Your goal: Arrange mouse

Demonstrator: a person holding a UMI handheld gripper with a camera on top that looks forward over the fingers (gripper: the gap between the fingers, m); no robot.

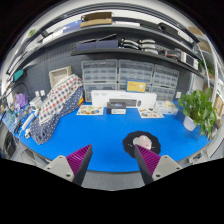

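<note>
A pale pink mouse (146, 141) lies on a round black mouse pad (133, 146) on the blue table mat (100, 135), just ahead of my right finger. My gripper (113, 160) hovers above the near edge of the table, open, with nothing between its two magenta pads (78, 158). The right finger's tip overlaps the near edge of the black pad in view. The mouse is off to the right of the gap between the fingers.
A patterned cloth bundle (55, 105) lies on the left of the mat. A potted plant (198, 108) stands at the right. A white box (122, 106) and drawer cabinets (128, 75) line the back, under shelves (110, 42).
</note>
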